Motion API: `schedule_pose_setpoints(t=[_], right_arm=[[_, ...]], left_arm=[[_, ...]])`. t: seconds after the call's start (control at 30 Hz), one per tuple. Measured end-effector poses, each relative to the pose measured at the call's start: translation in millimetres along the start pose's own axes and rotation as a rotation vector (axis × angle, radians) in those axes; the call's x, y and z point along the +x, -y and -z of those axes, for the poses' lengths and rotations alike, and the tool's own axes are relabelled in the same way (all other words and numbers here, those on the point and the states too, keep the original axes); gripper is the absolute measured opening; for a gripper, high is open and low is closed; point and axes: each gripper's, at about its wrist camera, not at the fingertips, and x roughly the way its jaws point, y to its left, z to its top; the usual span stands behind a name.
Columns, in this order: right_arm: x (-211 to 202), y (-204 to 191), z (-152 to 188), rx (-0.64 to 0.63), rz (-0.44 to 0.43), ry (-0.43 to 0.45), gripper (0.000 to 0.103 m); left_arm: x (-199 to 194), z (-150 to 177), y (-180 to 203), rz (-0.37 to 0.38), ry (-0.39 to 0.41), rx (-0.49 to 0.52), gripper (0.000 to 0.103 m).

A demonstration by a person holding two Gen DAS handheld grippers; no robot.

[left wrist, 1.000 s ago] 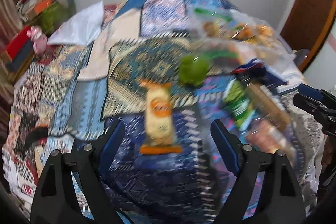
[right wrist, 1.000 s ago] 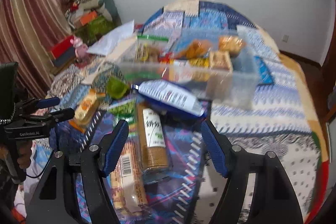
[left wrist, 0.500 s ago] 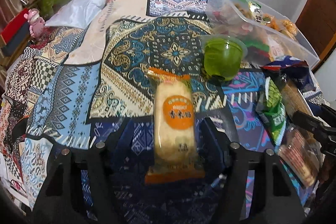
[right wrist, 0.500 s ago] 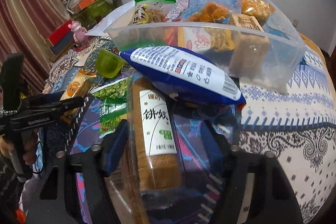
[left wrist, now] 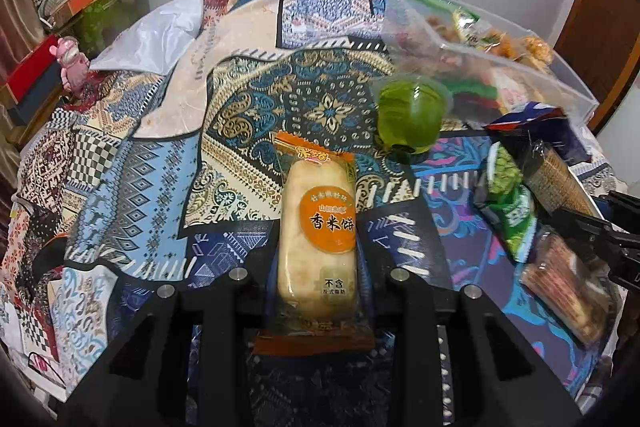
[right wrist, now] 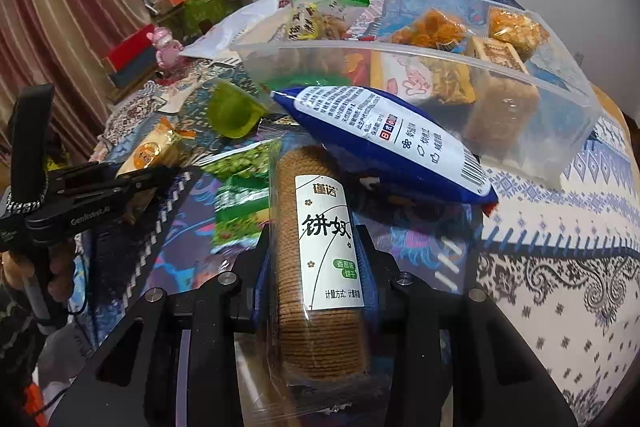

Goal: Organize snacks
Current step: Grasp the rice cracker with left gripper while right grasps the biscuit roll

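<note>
**Q.** What do the two tongs hold, and where?

**A.** Left tongs (left wrist: 318, 267): clenched on the rice cracker pack (left wrist: 318, 231), gripped across its lower half, low over the patterned bedspread (left wrist: 152, 187). Right tongs (right wrist: 320, 267): clenched on the biscuit sleeve (right wrist: 320, 259) at mid-length, its far end just under the blue snack bag (right wrist: 384, 139), in front of the clear plastic bin (right wrist: 560, 87).

**Q.** How should each handle?

**A.** Judged from appearance: both light. The cracker pack is puffy, its film slippery and its contents brittle; a gentle side grip at the body, not the crimped ends, suits it. The sleeve is stiffer, a stacked column that could snap if bent; a central hold balances it.
</note>
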Motion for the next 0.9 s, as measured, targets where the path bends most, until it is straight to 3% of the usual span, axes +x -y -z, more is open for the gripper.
schedule_pose_setpoints(t=[0.53,0.9], right_arm=[[-60.2,-4.6,-7.7,-0.011,-0.037,0.128,0.034],[-89.2,24.9,-34.1,0.065,-0.012,0.251,0.034]], left_arm=[[-71.7,-37.0,46.5,0.095,0.172,0.046,0.032],[-78.3,-74.8,84.3,0.174,0.232,0.063,0.032]])
